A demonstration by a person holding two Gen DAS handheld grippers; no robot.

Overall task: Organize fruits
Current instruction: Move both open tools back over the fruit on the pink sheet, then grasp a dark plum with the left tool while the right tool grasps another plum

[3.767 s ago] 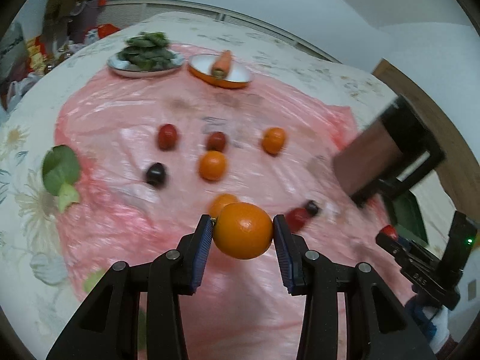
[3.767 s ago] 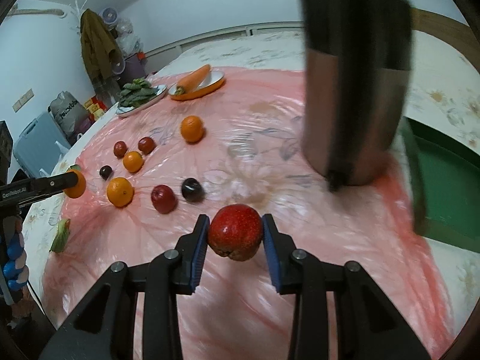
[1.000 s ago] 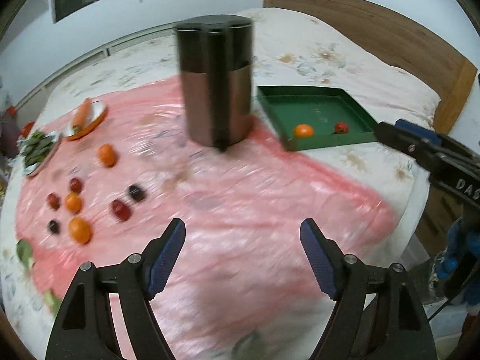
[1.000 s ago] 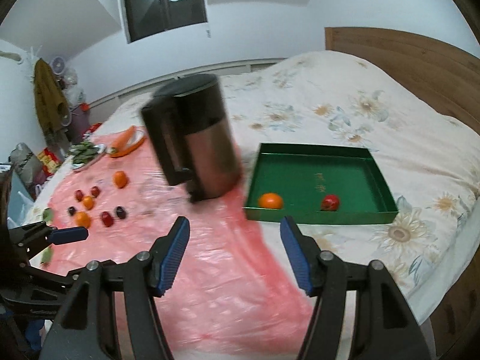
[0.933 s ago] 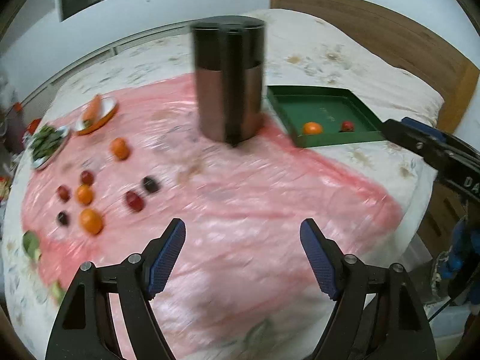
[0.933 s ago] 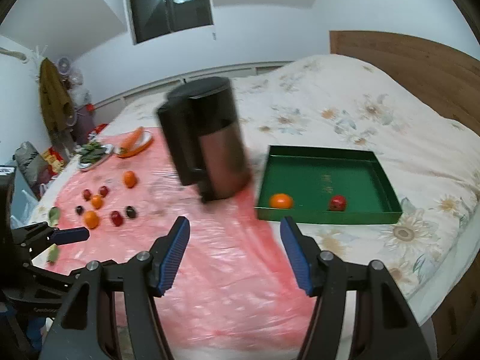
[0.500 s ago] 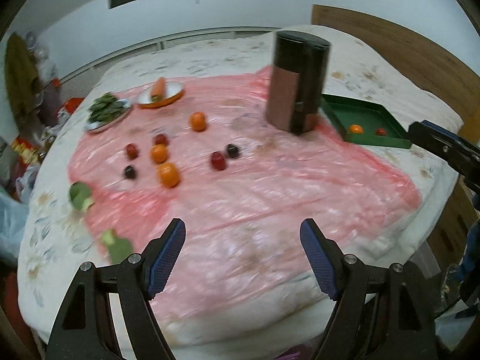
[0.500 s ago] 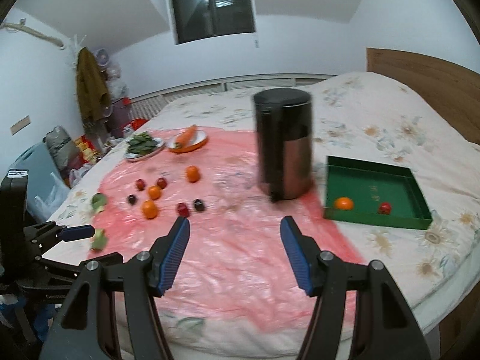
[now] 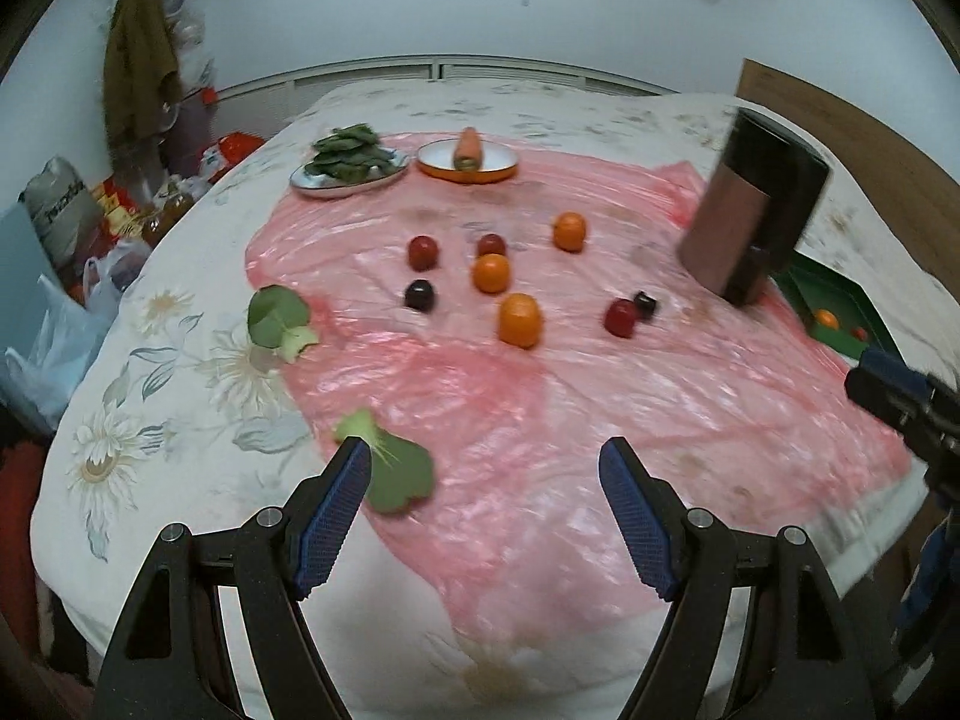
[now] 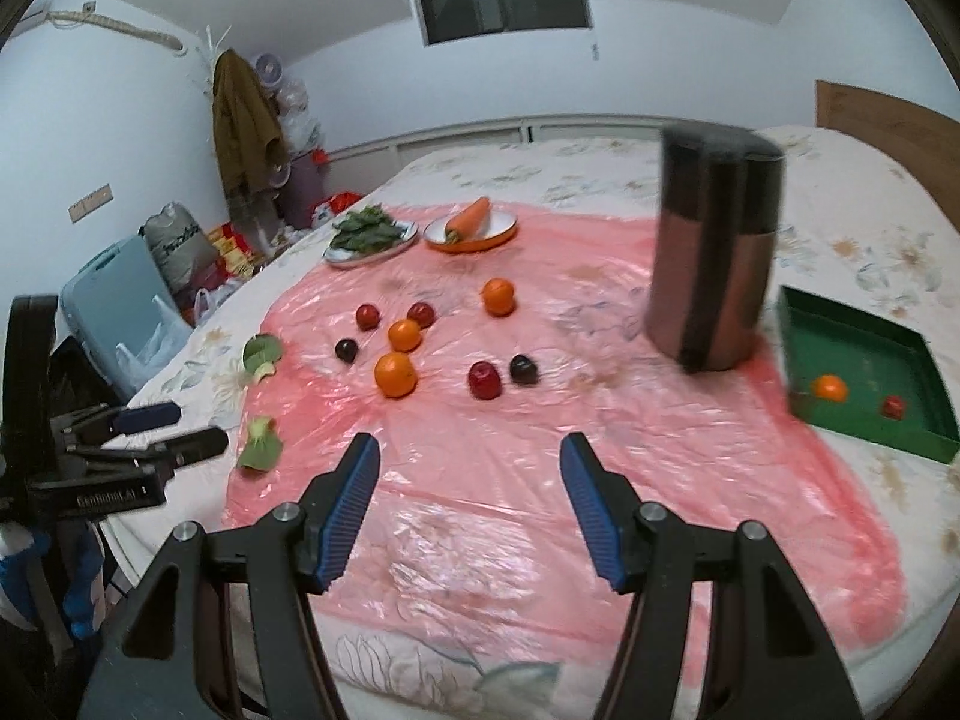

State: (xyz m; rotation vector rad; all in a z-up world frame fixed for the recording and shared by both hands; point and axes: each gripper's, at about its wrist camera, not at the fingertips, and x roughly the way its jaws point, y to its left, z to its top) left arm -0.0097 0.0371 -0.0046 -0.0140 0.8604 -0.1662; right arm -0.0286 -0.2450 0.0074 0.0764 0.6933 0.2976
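orange [image 10: 828, 387] and red fruit [image 10: 893, 405] now sit in the green tray [image 10: 900, 441] far right, left gripper [image 9: 485, 510] and right gripper [image 10: 468, 507] both empty, jaws wide, swung back toward the loose fruit

Eight small round fruits lie loose on the pink plastic sheet [image 10: 540, 516]. Three are oranges: the biggest orange [image 10: 395, 374] is nearest, a middle orange [image 10: 404, 335] sits just behind it, and a far orange [image 10: 499, 296] lies alone. Two red fruits [image 10: 367, 316] lie near the middle orange. One dark plum [image 10: 346, 350] is to their left. A red apple [image 10: 485, 380] and another dark plum [image 10: 523, 369] sit side by side. In the green tray [image 10: 870, 438] lie one orange [image 10: 829, 388] and one small red fruit [image 10: 893, 406], apart.
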